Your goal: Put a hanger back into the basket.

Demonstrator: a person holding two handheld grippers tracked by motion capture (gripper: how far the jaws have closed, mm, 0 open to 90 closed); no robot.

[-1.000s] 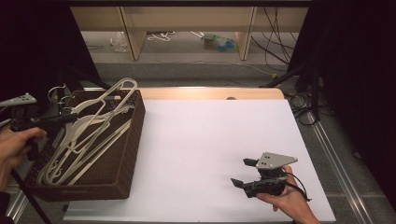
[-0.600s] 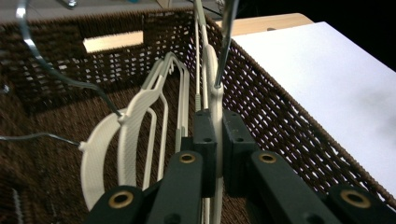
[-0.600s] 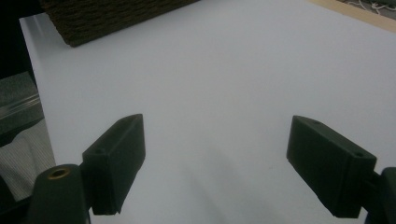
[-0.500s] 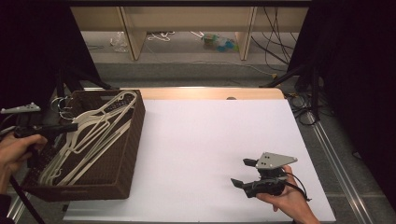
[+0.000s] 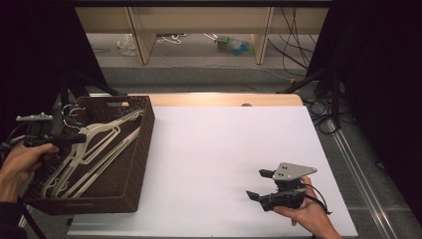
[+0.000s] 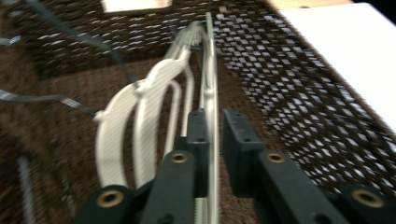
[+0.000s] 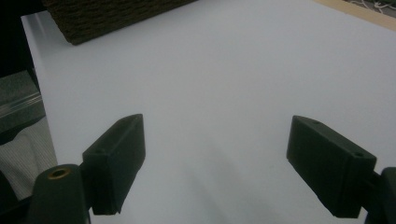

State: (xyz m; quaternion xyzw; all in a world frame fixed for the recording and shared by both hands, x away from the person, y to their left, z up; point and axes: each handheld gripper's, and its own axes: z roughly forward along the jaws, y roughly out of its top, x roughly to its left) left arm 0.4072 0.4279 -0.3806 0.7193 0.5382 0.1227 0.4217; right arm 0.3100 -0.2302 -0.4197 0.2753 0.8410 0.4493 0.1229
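A dark woven basket (image 5: 144, 144) stands at the table's left and holds several white hangers (image 5: 94, 149) lying aslant. My left gripper (image 5: 82, 138), held in a hand, reaches over the basket's left rim. In the left gripper view its jaws (image 6: 215, 116) have just been opening. A thin bar of one white hanger (image 6: 154, 93) runs between them, against the left pad, with a slit of space before the right pad. My right gripper (image 5: 256, 184) rests in a hand low over the white table at the near right. It is open with nothing between its pads (image 7: 215, 154).
The hangers' metal hooks (image 5: 69, 112) bunch at the basket's far left corner. White tabletop (image 5: 224, 149) stretches between basket and right gripper. A wooden strip (image 5: 224, 99) edges the table's far side, with shelving and cables on the floor beyond. The basket's corner (image 7: 116, 14) shows ahead of the right gripper.
The left gripper has sunk toward the basket and the hangers, earlier sticking up over the far rim, now lie lower inside it. The right gripper has kept still.
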